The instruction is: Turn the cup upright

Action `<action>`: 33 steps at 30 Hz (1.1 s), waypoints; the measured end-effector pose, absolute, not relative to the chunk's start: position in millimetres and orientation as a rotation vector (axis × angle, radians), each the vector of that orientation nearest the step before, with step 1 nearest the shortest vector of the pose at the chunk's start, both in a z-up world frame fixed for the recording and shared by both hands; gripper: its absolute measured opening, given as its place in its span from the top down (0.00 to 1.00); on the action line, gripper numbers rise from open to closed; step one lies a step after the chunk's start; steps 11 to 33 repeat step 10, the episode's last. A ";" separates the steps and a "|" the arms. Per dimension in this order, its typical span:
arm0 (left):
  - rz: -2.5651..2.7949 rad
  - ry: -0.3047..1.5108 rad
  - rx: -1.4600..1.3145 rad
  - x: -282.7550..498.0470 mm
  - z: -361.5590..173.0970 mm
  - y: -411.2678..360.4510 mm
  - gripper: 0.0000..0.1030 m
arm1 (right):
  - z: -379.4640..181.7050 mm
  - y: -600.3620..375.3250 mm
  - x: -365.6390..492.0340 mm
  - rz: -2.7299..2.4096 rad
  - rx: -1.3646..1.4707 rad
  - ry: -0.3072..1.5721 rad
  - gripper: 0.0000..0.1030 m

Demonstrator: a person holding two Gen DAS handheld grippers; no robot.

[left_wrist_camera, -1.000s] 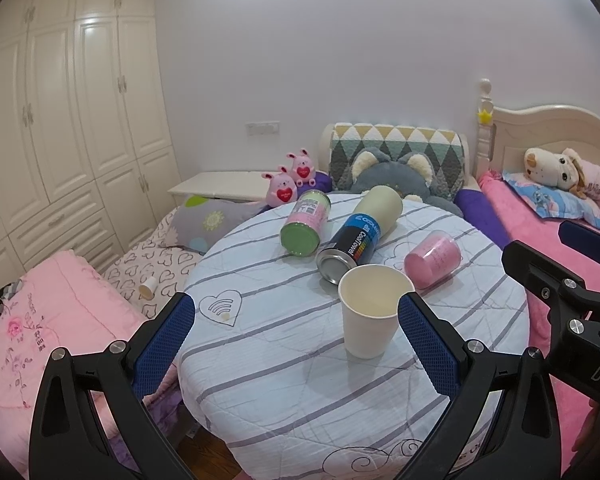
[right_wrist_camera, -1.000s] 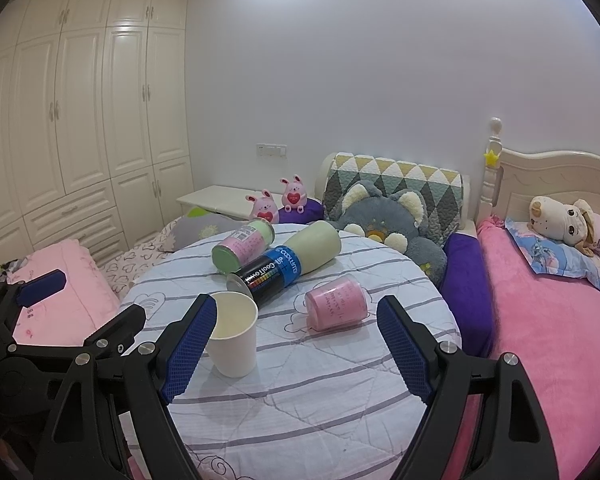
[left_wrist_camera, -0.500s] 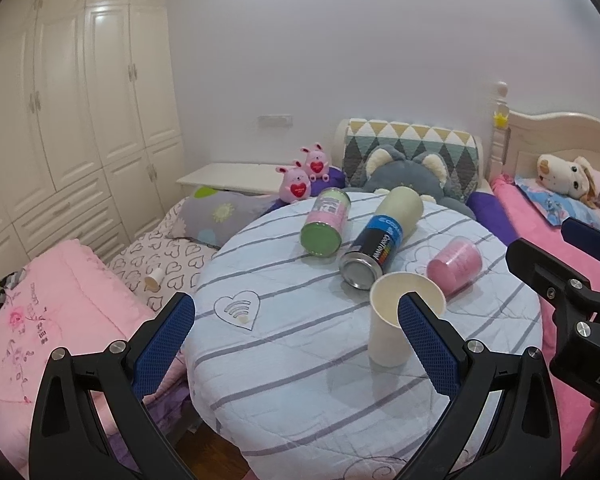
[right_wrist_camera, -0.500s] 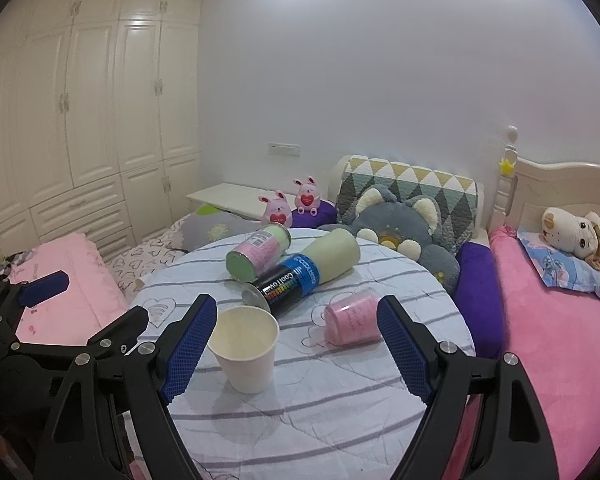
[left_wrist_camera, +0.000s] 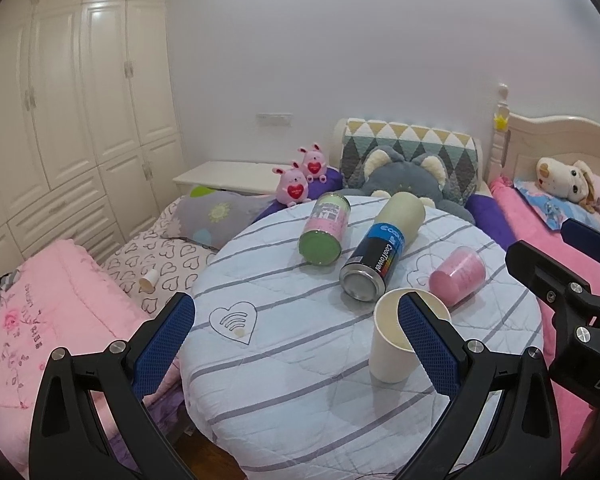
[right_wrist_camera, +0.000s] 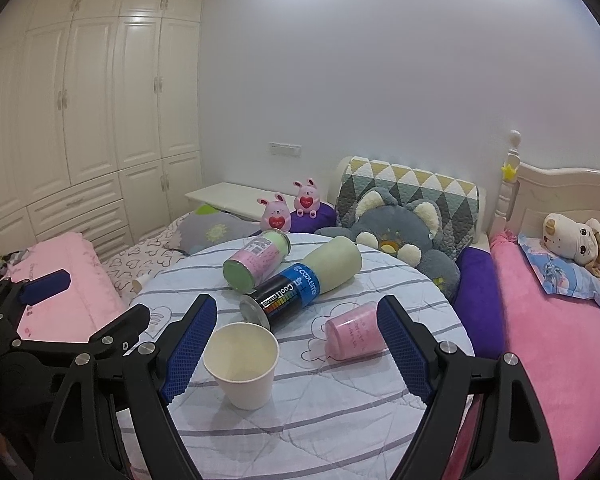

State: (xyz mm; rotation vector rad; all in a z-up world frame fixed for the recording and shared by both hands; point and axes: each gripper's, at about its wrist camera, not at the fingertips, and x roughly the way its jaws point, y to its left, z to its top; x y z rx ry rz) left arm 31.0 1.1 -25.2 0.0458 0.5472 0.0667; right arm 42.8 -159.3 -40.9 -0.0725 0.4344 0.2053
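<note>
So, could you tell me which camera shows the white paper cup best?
The right wrist view: the paper cup stands upright, fully visible, rim and inside exposed. In the left wrist view, a blue finger pad covers part of it.

The round desk (left_wrist_camera: 284, 392) is covered with a pale blue striped quilt. Standing on it: one white paper cup (right_wrist_camera: 242, 364), upright, mouth up. Lying on their sides: a pink-and-green can (right_wrist_camera: 256, 266), a black-and-blue can (right_wrist_camera: 300, 284) touching it, and a pink cup (right_wrist_camera: 354, 334) apart to the right.
</note>
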 end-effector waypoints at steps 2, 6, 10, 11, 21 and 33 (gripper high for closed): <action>0.065 0.552 0.051 33.7 -25.8 -0.7 0.00 | -40.7 -160.2 44.0 0.202 -0.072 0.437 0.19; 0.062 0.558 0.057 37.0 -27.2 -3.5 0.00 | -40.2 -159.7 44.6 0.199 -0.069 0.439 0.19; 0.062 0.567 0.064 39.6 -30.8 -5.1 0.00 | -41.1 -163.8 48.1 0.197 -0.063 0.445 0.19; 0.062 0.567 0.064 39.6 -30.8 -5.1 0.00 | -41.1 -163.8 48.1 0.197 -0.063 0.445 0.19; 0.062 0.567 0.064 39.6 -30.8 -5.1 0.00 | -41.1 -163.8 48.1 0.197 -0.063 0.445 0.19; 0.062 0.567 0.064 39.6 -30.8 -5.1 0.00 | -41.1 -163.8 48.1 0.197 -0.063 0.445 0.19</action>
